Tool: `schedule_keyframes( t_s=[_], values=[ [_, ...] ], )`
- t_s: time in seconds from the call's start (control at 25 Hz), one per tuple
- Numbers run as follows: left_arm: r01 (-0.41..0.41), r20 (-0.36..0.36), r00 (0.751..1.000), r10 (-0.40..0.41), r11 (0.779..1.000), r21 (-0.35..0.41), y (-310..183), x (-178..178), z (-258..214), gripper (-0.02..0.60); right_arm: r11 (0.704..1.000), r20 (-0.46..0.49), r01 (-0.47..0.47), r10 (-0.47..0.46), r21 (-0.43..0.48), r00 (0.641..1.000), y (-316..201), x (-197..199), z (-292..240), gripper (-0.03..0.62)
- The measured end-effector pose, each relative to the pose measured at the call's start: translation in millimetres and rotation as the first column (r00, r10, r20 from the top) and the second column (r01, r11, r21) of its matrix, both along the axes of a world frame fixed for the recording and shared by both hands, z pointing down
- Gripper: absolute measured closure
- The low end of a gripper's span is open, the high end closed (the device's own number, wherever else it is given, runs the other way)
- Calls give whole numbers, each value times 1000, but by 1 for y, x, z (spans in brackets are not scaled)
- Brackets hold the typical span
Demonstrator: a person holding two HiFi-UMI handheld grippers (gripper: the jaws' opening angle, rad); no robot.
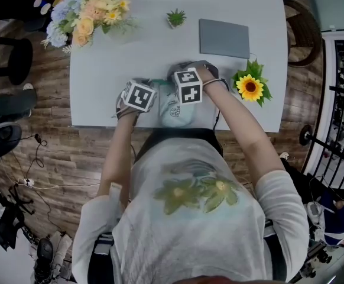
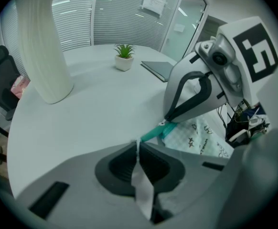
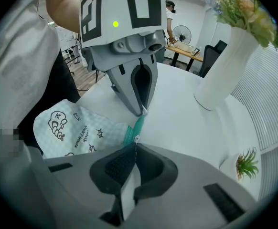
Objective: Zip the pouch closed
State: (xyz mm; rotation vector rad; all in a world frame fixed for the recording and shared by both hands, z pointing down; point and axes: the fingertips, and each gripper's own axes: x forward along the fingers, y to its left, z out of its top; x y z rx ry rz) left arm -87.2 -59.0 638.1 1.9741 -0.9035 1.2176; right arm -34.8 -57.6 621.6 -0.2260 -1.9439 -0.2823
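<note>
White tabletop over a wood-plank floor; the mint pouch lies at its near edge, just before the person. Its teal zip runs crosswise between the grippers. The left gripper is clamped on the zip's end, the right gripper on what seems to be the pull. Bare table stretches beyond, toward the potted plant and grey pad.

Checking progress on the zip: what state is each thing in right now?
left gripper: shut on the zipper strip's end
right gripper: shut on the zipper strip's other end
zipper strip: stretched between both grippers; zipped or not, cannot tell
pouch: lying on the table
vase: upright
potted plant: upright
grey notebook: closed, flat
sunflower: lying at the table's edge
</note>
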Motion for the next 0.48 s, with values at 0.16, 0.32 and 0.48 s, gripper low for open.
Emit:
schedule_keyframes(
  t_s=[0.16, 0.32, 0.48],
  values=[
    [4, -20, 1000, -5, 1000, -22, 5, 4, 3, 558, 1000, -10, 0, 0, 7, 1000, 0, 3, -1, 574],
    [0, 13, 1000, 0, 1000, 6, -2, -2, -2, 558, 1000, -18, 10, -10, 20, 1000, 1, 3, -2, 574],
    [8, -15, 1000, -8, 1000, -13, 2, 3, 2, 558, 996, -58, 63, -59, 66, 997, 3, 2, -2, 574]
  ],
)
